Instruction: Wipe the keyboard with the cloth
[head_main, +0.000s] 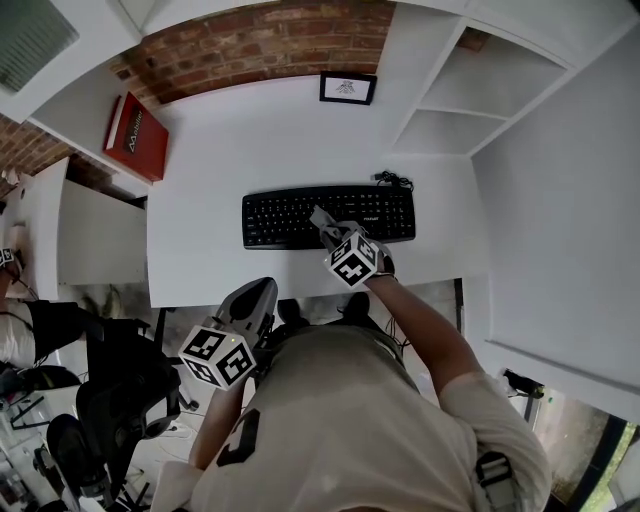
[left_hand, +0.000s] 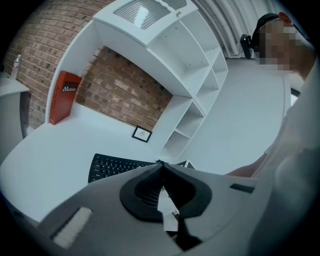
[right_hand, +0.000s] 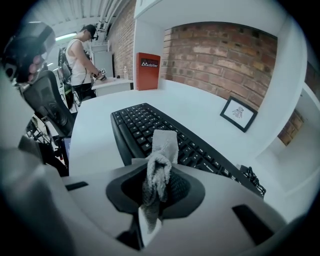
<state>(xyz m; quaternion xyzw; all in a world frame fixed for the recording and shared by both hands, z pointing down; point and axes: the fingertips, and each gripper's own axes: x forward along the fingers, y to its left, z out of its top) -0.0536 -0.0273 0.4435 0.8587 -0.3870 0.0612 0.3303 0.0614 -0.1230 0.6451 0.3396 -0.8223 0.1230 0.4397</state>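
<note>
A black keyboard lies across the white desk near its front edge. My right gripper is shut on a grey-white cloth, whose end rests on the keys near the keyboard's middle front. The cloth shows as a pale strip over the keys. My left gripper hangs below the desk's front edge, away from the keyboard, jaws closed together with nothing between them.
A red box stands at the desk's back left, a small framed picture leans on the brick wall. White shelves rise on the right. A cable trails behind the keyboard. Another person stands far left; chairs sit below.
</note>
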